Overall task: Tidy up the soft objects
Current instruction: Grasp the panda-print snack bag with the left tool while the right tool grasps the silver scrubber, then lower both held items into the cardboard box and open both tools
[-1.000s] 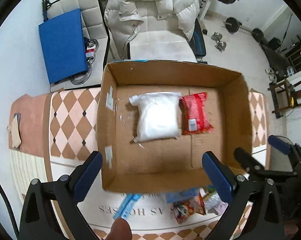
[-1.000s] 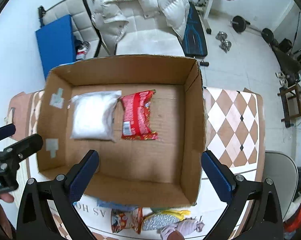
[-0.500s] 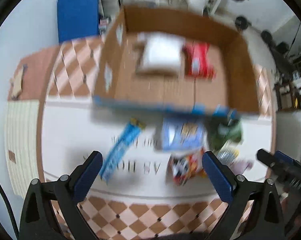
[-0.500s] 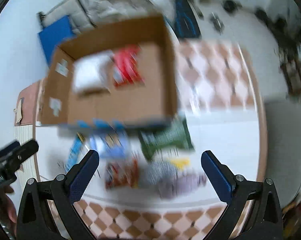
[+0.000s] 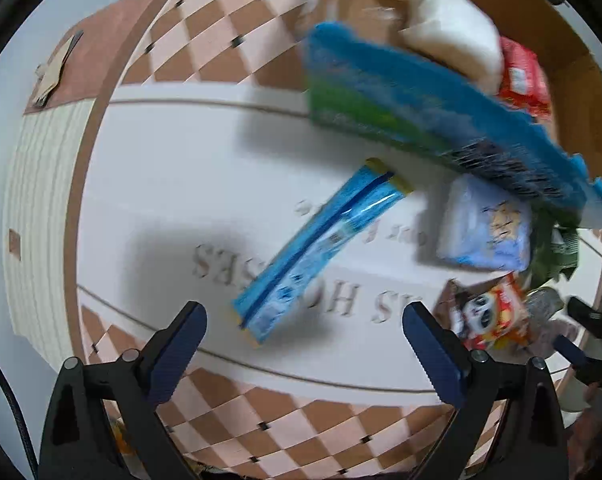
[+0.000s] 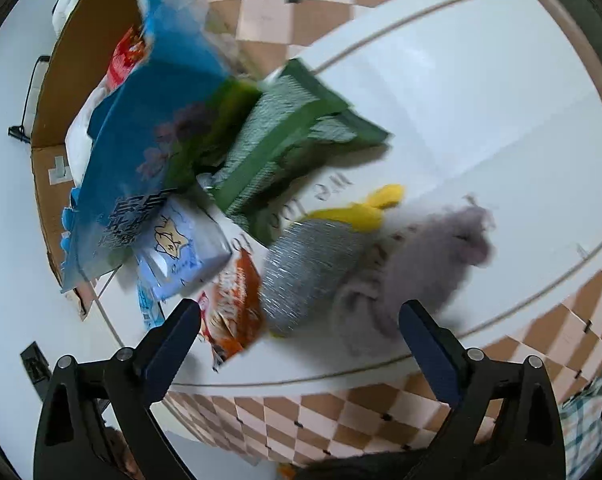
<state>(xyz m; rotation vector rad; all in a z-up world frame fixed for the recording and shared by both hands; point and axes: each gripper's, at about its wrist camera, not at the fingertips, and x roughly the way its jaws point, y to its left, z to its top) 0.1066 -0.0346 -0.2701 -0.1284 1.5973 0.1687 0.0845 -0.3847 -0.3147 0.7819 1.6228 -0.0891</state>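
My left gripper (image 5: 301, 340) hangs with its jaws wide apart and empty, above the long blue packet (image 5: 321, 248) lying on the white table mat (image 5: 161, 184); my right gripper (image 6: 299, 338) is equally spread and empty over the silver pouch (image 6: 309, 272) and grey fluffy toy (image 6: 417, 268). The cardboard box (image 5: 561, 20) sits beyond, already holding a white bag (image 5: 449, 28) and red packet (image 5: 523, 76). I'd take one item squarely across its middle, closing gently. The mat's lettering reads partly, upside down; the packet labels are blurred.
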